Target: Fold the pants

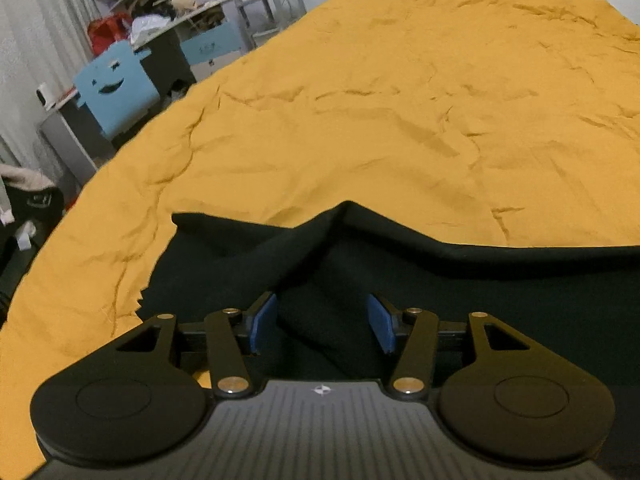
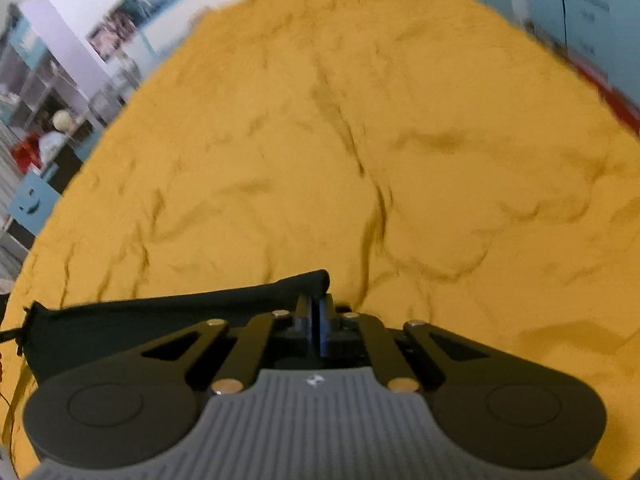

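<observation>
While you work, the scene reads like this.
Yellow sheet (image 1: 400,100): wrinkled, it covers the whole surface that carries the pants.
Pants (image 1: 440,288): dark cloth lying at the near edge of the sheet, its far border rising to a small peak; in your right view it runs off leftward (image 2: 160,316).
Left gripper (image 1: 322,324): your blue pads (image 1: 264,322) stand spread over the dark cloth, nothing between them.
Right gripper (image 2: 319,320): your fingers are pressed together, pinching a corner of the pants.
</observation>
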Action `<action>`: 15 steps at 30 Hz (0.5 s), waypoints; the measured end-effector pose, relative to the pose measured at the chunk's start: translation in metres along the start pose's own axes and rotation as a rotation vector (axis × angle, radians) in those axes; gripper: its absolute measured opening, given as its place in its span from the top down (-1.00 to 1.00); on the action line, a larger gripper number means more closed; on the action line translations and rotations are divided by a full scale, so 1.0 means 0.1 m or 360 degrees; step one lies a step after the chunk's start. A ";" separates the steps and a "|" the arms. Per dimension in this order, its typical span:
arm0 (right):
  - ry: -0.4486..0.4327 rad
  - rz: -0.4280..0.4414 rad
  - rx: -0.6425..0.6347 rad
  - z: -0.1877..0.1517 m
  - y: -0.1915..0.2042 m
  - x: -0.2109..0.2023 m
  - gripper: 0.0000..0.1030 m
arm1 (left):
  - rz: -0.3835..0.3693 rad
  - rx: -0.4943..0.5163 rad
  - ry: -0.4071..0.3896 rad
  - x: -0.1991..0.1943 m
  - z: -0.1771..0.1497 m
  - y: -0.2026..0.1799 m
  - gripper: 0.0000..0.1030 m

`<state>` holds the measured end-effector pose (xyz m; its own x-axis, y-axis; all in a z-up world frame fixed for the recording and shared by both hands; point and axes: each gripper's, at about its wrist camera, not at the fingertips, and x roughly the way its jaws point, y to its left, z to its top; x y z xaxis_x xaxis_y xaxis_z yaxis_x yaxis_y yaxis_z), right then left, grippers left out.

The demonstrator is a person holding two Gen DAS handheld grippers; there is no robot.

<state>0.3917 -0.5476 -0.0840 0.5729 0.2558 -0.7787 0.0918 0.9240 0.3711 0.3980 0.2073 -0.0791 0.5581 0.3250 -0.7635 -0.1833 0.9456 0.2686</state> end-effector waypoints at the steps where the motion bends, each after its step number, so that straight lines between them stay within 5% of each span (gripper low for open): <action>1: 0.0007 -0.0019 -0.0019 -0.01 0.01 0.04 1.00 | 0.0020 -0.0002 0.0008 0.02 0.00 0.00 -0.19; 5: 0.0003 -0.0031 0.0035 -0.01 -0.09 0.09 0.98 | 0.0152 -0.0028 0.0057 0.09 -0.02 0.01 -0.19; 8: -0.0054 -0.0114 0.0092 -0.04 -0.14 0.01 0.79 | 0.0109 -0.0146 0.0045 0.01 -0.08 0.12 -0.19; 12: -0.0078 -0.0125 0.0112 -0.11 -0.10 -0.25 0.77 | 0.0000 -0.0260 0.0008 -0.30 -0.17 0.16 -0.19; 15: -0.0031 -0.0118 0.0126 -0.28 0.02 -0.45 0.36 | -0.0100 -0.0256 -0.0015 -0.58 -0.26 0.04 -0.19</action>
<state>0.3438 -0.5494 -0.0623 0.5778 0.1814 -0.7958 0.1979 0.9147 0.3523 0.3437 0.1922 -0.0490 0.5798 0.2660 -0.7701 -0.2749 0.9537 0.1225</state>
